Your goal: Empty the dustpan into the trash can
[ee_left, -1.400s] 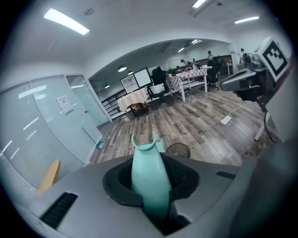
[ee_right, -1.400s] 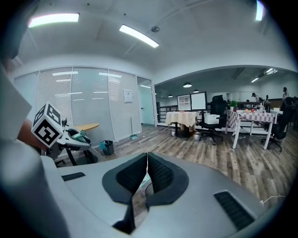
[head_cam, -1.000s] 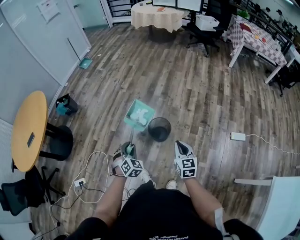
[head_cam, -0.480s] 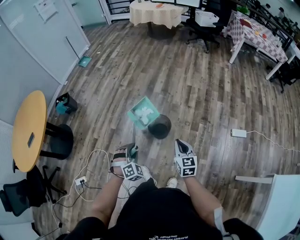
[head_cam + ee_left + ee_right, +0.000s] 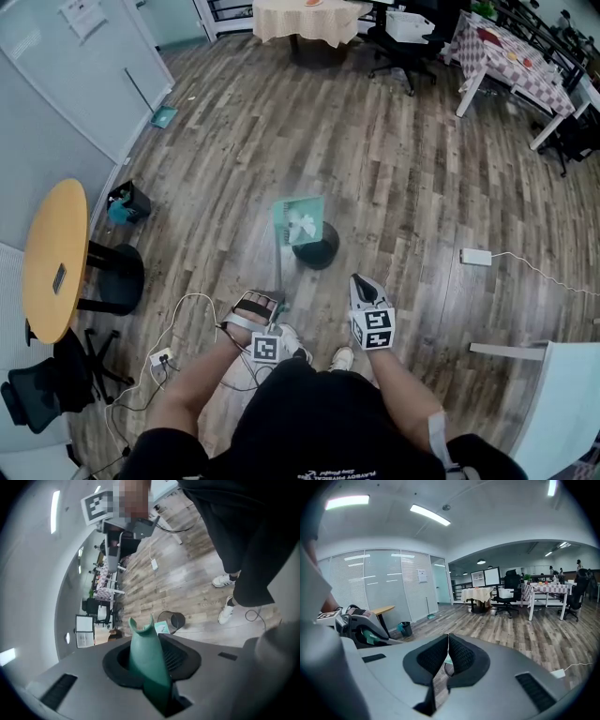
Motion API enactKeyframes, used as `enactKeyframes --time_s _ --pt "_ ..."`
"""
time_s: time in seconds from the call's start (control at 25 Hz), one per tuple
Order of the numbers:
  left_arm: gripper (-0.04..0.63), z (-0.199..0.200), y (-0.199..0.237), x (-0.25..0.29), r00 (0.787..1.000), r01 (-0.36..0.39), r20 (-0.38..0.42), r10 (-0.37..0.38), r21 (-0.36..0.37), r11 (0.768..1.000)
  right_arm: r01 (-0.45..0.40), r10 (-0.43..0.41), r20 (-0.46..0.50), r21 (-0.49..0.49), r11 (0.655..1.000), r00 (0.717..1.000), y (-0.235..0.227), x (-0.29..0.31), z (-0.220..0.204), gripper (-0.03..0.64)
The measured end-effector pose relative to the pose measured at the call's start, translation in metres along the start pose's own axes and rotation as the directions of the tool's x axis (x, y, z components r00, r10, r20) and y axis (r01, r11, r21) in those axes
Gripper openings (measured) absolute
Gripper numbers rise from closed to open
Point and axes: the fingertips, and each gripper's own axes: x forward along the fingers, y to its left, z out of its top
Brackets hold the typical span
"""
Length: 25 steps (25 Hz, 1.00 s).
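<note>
A teal dustpan (image 5: 298, 219) with white scraps in it hangs tilted over the rim of a black mesh trash can (image 5: 317, 247) on the wood floor. Its long teal handle (image 5: 281, 272) runs back to my left gripper (image 5: 267, 303), which is shut on the handle's end. In the left gripper view the handle (image 5: 147, 663) fills the gap between the pads, with the trash can (image 5: 172, 619) and the dustpan (image 5: 162, 627) beyond. My right gripper (image 5: 367, 292) hovers near the can's right side, shut and empty; its pads (image 5: 454, 651) meet.
A round wooden table (image 5: 54, 253) and a small black bin (image 5: 127, 202) stand at the left. Cables and a power strip (image 5: 160, 360) lie by my left foot. A white box with a cord (image 5: 476, 256) lies on the floor at the right, near a white chair (image 5: 553, 394).
The dustpan has swung right from beside the trash can to over its rim and rolled over. My left gripper has rolled and dropped nearer to me. The right gripper has stayed put.
</note>
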Motion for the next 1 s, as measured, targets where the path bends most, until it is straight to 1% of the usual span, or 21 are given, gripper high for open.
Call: enactKeyframes --time_s 0.12,0.16,0.24,0.28,0.36,0.56,0.72,0.8,0.88,0.92,0.96,1.0 --pt "0.106 0.016 -0.010 0.000 0.999 0.012 0.042 -0.016 0.091 0.996 0.000 0.000 0.004 0.008 1.000 1.000 -0.001 -0.003 -0.001 0.025" --pt "0.106 0.018 -0.014 0.001 0.999 0.018 0.043 -0.024 0.133 0.991 -0.001 0.001 0.005 0.009 1.000 1.000 -0.001 -0.004 -0.002 0.025" --pt "0.103 0.017 -0.014 0.001 1.000 -0.009 0.020 0.004 0.260 0.965 -0.003 0.003 0.006 0.011 1.000 1.000 0.000 -0.006 -0.004 0.025" --pt "0.103 0.018 -0.016 0.001 1.000 -0.014 0.019 0.009 0.300 0.954 -0.004 0.004 0.005 0.013 1.000 1.000 0.000 -0.007 -0.005 0.025" --pt "0.100 0.022 -0.022 0.001 1.000 -0.007 0.021 0.000 0.339 0.941 -0.006 0.006 0.002 0.014 1.000 1.000 0.000 -0.010 -0.009 0.025" --pt "0.100 0.029 -0.045 0.001 0.998 0.047 0.015 -0.060 0.431 0.901 -0.025 0.026 -0.003 0.013 1.000 1.000 0.003 -0.016 -0.016 0.025" --pt "0.100 0.035 -0.053 0.000 0.998 0.059 -0.006 -0.063 0.441 0.895 -0.059 0.059 -0.006 -0.011 0.998 0.998 0.015 -0.023 -0.022 0.025" --pt "0.100 0.039 -0.057 0.001 0.997 0.070 -0.022 -0.068 0.465 0.883 -0.080 0.080 -0.006 -0.030 0.996 0.997 0.021 -0.027 -0.025 0.025" --pt "0.100 0.043 -0.060 0.002 0.996 0.085 -0.041 -0.075 0.508 0.857 -0.103 0.103 -0.006 -0.046 0.994 0.995 0.025 -0.032 -0.029 0.025" --pt "0.100 0.045 -0.062 0.002 0.996 0.092 -0.054 -0.075 0.540 0.837 -0.114 0.113 -0.008 -0.050 0.992 0.994 0.028 -0.035 -0.032 0.025" --pt "0.100 0.045 -0.065 0.002 0.995 0.099 -0.071 -0.071 0.578 0.810 -0.122 0.122 -0.011 -0.051 0.991 0.992 0.031 -0.037 -0.034 0.025" --pt "0.100 0.044 -0.067 0.002 0.994 0.109 -0.091 -0.067 0.620 0.777 -0.128 0.128 -0.014 -0.049 0.991 0.992 0.033 -0.038 -0.037 0.025"
